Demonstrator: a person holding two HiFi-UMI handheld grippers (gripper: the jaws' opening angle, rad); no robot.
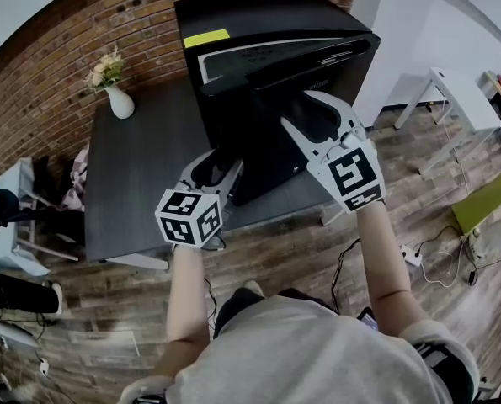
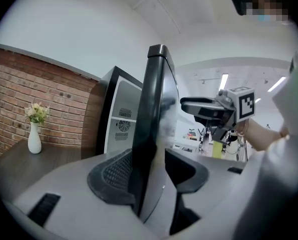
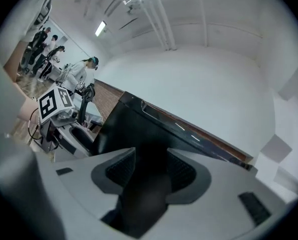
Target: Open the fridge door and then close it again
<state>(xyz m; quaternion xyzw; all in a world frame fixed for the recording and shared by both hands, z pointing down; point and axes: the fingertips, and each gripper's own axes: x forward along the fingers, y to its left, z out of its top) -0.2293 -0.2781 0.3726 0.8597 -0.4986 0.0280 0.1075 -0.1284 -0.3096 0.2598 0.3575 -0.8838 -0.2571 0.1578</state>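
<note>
With the fridge door (image 1: 263, 146) ajar from the fridge (image 1: 258, 23) on the worktop (image 1: 141, 175), and the left gripper (image 1: 220, 168) and right gripper (image 1: 302, 108) fingers spread door-wide but pressed on its free edge, we judge ourselves mid-swing, and next must follow the hinge arc without slipping.

One fridge (image 1: 267, 66), one vase (image 1: 119, 103), one dark table (image 1: 141, 183), two tools (image 1: 223, 165) (image 1: 305, 109).

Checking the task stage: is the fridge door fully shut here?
No, the fridge door stands swung out, leaving the white interior visible behind it in the left gripper view.
</note>
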